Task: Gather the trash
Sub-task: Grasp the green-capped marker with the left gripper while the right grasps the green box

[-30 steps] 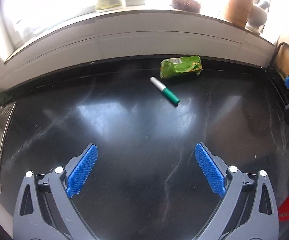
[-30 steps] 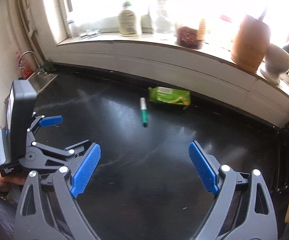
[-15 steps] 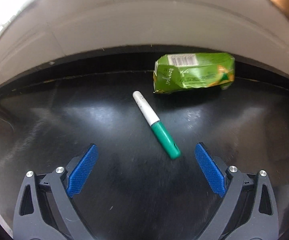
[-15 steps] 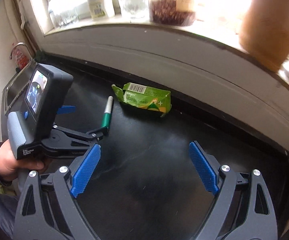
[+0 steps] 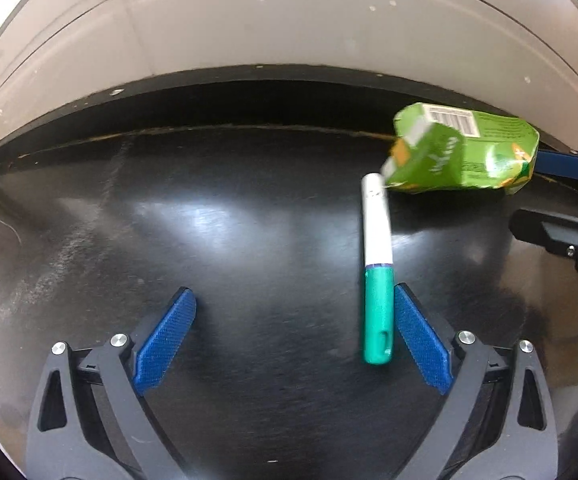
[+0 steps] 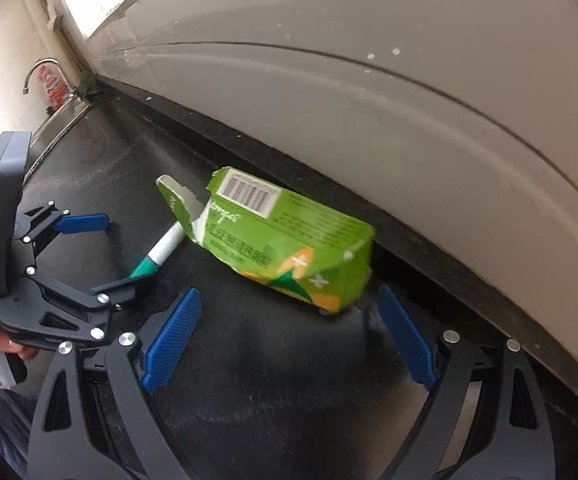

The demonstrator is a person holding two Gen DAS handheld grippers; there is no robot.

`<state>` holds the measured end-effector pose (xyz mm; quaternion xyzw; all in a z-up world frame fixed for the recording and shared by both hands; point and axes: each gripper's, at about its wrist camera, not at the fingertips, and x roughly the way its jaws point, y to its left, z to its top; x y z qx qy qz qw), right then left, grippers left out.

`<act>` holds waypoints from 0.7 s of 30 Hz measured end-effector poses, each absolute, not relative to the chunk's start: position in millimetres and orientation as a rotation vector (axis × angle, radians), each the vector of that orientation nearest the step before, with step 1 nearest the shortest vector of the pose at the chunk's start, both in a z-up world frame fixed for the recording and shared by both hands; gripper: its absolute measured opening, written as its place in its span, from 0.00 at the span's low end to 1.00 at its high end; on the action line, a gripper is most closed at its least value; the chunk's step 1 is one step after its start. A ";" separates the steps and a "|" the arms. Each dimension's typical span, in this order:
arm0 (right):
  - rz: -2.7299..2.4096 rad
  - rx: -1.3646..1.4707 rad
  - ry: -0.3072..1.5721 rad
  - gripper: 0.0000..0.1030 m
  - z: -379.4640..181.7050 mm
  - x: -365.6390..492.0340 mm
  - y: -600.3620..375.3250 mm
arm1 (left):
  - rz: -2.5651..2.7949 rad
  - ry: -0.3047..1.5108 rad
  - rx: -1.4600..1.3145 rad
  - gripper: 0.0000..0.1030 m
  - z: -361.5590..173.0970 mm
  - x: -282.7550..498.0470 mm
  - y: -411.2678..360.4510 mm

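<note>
Both your grippers have dropped close to the black tabletop (image 5: 217,240) since a second ago, and the trash now fills each view. Your left gripper (image 5: 295,336) stands wide open and holds nothing; the green-capped marker (image 5: 377,276) lies between its fingers, just beside the right pad. Your right gripper (image 6: 289,340) is also wide open and empty, with the crumpled green carton (image 6: 285,240) just beyond its fingertips, near the far wall (image 6: 369,80).
</note>
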<state>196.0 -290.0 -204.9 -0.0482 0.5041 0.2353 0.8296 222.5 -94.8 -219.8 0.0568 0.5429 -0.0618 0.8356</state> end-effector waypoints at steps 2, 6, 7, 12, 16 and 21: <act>0.558 -0.109 1.066 0.84 -200.1 190.7 -284.6 | -0.134 1.148 0.127 0.92 -220.7 222.5 -87.5; 0.590 -0.206 1.034 0.84 -186.0 175.5 -278.0 | -0.199 1.121 0.164 0.92 -220.7 225.1 -84.6; 0.587 -0.232 1.030 0.84 -184.8 176.0 -278.6 | -0.220 1.118 0.174 0.92 -221.3 226.3 -85.1; 0.580 -0.311 1.051 0.84 -195.7 196.0 -279.9 | -0.273 1.100 0.196 0.87 -225.4 236.6 -106.9; 0.618 -0.346 1.059 0.81 -204.1 208.9 -268.8 | -0.264 1.072 0.188 0.70 -225.3 239.5 -116.9; 0.682 -0.387 1.073 0.59 -212.5 217.4 -249.2 | -0.258 1.044 0.185 0.39 -223.3 238.6 -128.6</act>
